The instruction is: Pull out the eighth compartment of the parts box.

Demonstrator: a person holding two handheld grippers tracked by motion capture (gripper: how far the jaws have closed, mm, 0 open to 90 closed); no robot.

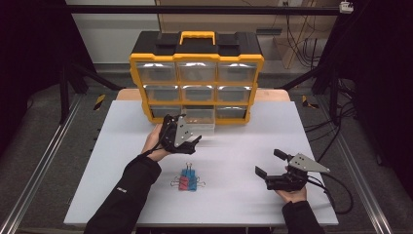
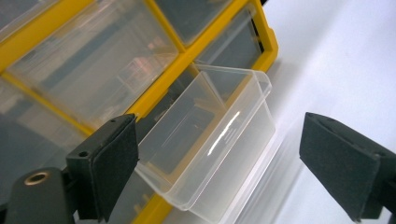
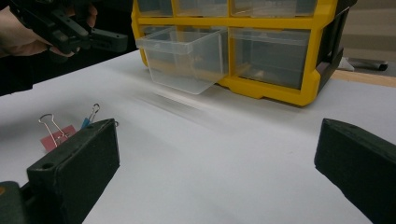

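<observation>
A yellow-and-black drawer cabinet (image 1: 196,57) stands at the back of the white table (image 1: 243,141). Its bottom middle clear drawer (image 1: 199,120) (image 2: 210,135) (image 3: 184,60) is pulled partway out. My left gripper (image 1: 194,145) (image 2: 224,163) hovers just in front of that drawer, jaws open, and nothing is pressed between the pads (image 2: 116,163). Red and blue binder clips (image 1: 187,183) (image 3: 58,135) lie in a small cluster at mid-table, near the front. My right gripper (image 1: 268,162) (image 3: 215,158) is low at the right, open and empty, pointing toward the cabinet.
The cabinet's other clear drawers (image 1: 156,72) are pushed in. Metal rails (image 1: 44,161) run along both sides of the table, and cables (image 1: 336,195) trail off to the right. A person's left hand (image 3: 18,32) holds the left gripper beside the cabinet.
</observation>
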